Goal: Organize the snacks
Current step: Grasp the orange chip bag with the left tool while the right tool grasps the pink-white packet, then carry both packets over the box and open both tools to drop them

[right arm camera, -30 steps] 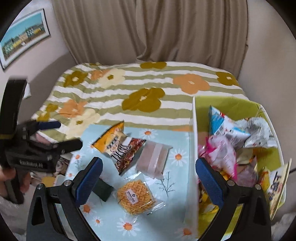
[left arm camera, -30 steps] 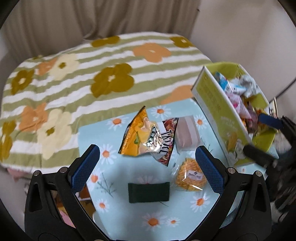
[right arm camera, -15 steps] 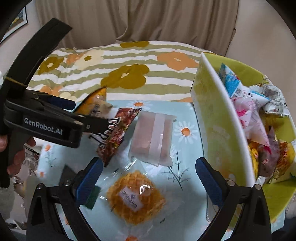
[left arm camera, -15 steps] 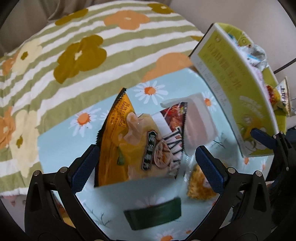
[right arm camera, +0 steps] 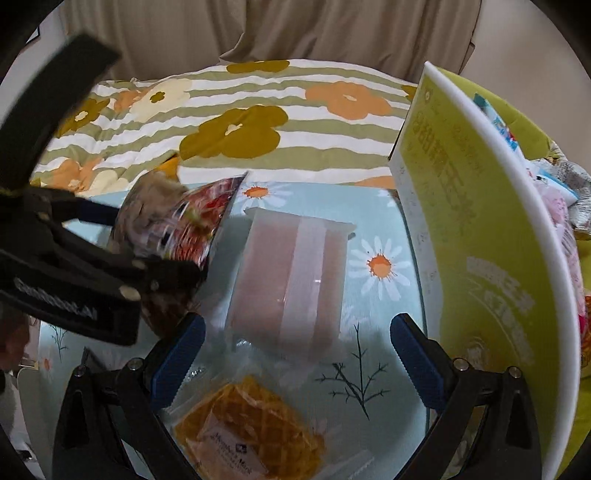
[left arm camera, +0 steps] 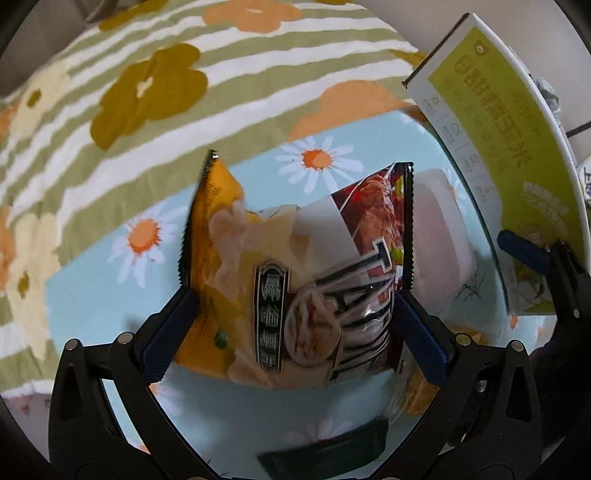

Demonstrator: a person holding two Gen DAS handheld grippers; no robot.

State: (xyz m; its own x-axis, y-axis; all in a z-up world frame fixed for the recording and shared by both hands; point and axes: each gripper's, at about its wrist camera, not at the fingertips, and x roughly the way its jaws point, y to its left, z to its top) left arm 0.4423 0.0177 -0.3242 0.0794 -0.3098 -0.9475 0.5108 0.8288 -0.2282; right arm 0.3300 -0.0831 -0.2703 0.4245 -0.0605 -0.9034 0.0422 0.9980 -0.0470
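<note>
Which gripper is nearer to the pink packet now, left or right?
Right. The right gripper hangs open just over the pink packet, fingers either side. The left gripper is beside it, straddling the orange snack bag.

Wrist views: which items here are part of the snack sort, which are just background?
Task items:
- orange snack bag and dark red snack bag, between the left gripper fingers
- pink packet
- waffle pack
- green box holding snacks
- right gripper, open

Background:
- daisy cloth
- striped flower blanket
- curtain
- dark green item
</note>
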